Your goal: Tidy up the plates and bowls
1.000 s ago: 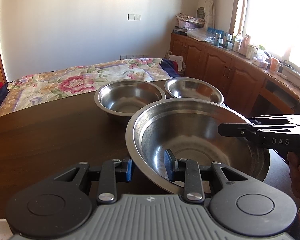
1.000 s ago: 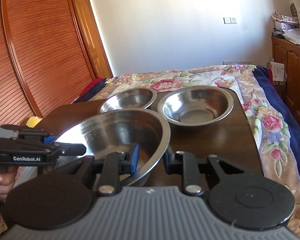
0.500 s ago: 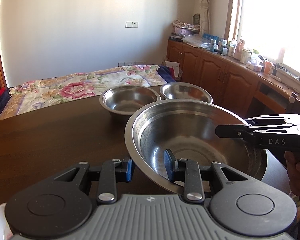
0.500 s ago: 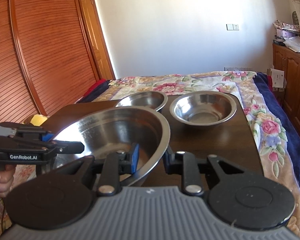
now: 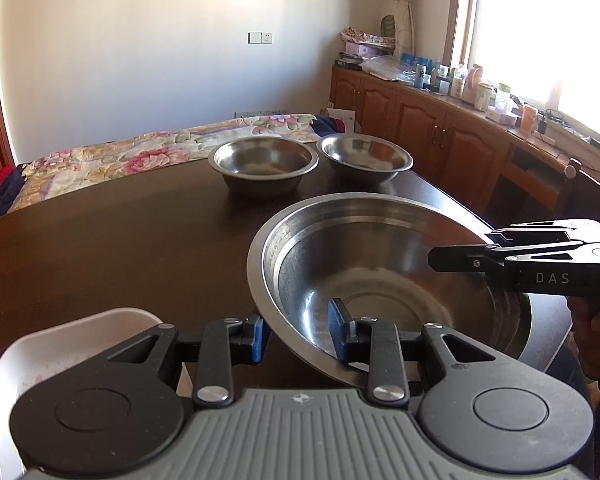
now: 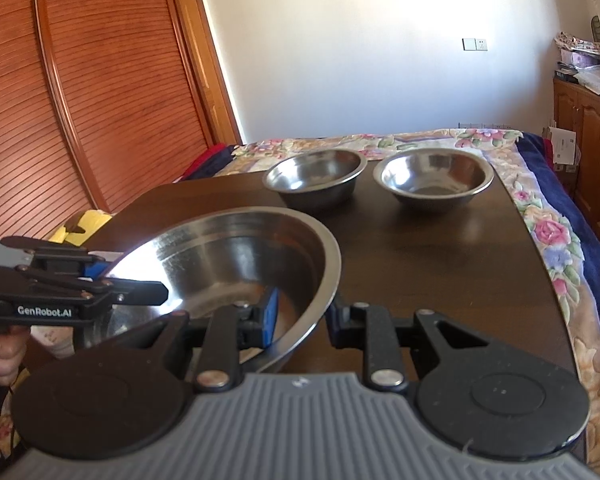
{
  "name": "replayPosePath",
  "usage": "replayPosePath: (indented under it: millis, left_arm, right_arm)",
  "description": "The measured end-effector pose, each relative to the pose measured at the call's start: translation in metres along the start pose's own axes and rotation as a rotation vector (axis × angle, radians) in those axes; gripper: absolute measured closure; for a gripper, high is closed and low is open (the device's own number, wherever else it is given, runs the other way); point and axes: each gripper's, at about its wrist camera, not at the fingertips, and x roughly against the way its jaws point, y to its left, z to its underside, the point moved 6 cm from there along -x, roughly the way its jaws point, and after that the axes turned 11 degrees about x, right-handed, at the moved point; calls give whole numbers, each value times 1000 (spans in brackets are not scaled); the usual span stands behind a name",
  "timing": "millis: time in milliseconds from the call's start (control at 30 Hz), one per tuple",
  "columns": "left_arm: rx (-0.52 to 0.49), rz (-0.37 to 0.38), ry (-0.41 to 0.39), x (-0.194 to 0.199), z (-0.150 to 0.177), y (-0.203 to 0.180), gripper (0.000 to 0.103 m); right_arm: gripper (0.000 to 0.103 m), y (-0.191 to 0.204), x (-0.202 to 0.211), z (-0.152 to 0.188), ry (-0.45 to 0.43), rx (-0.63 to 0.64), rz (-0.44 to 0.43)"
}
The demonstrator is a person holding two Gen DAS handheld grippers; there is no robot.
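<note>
A large steel bowl (image 5: 384, 276) is held between both grippers above the dark table's near edge; it also shows in the right wrist view (image 6: 236, 268). My left gripper (image 5: 296, 336) is shut on its near-left rim. My right gripper (image 6: 304, 316) is shut on its opposite rim. Two smaller steel bowls stand side by side at the table's far end: one on the left (image 5: 263, 160) and one on the right (image 5: 365, 156); in the right wrist view they show as the left bowl (image 6: 315, 172) and the right bowl (image 6: 433, 176).
A white dish (image 5: 60, 344) lies under my left gripper at the near-left. The dark table (image 5: 120, 240) ends at a floral bedspread (image 5: 112, 160) behind. Wooden cabinets (image 5: 432, 128) run along the right; a slatted wardrobe (image 6: 80, 100) stands on the left.
Both grippers with the large bowl have drawn back toward the near edge of the table; the two small bowls look farther away. The white dish has come into the left wrist view.
</note>
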Motion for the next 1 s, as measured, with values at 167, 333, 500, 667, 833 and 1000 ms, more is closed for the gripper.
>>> replayPosePath:
  millis: [167,333,500,667,833,1000]
  left_arm:
    - [-3,6,5,5,8,0,71]
    - [-4,5,7,6,11,-1,71]
    - [-3,1,16,6,16,0,71]
    - [-5,1,24,6,19,1,71]
    - [-4,2,30,5,20,4,71]
    - [11,6,16,5,17,7,50]
  right_arm:
    - [76,5,4,5,6,3,-4]
    - [76,8,6,8,11,6,-4]
    - [76,9,4,10,15,3,-1]
    - [76,9,2,13,26,2,-2]
    - [76,9,1,13,30,1,-5]
    - [67,9,1,13,23,-5,-10]
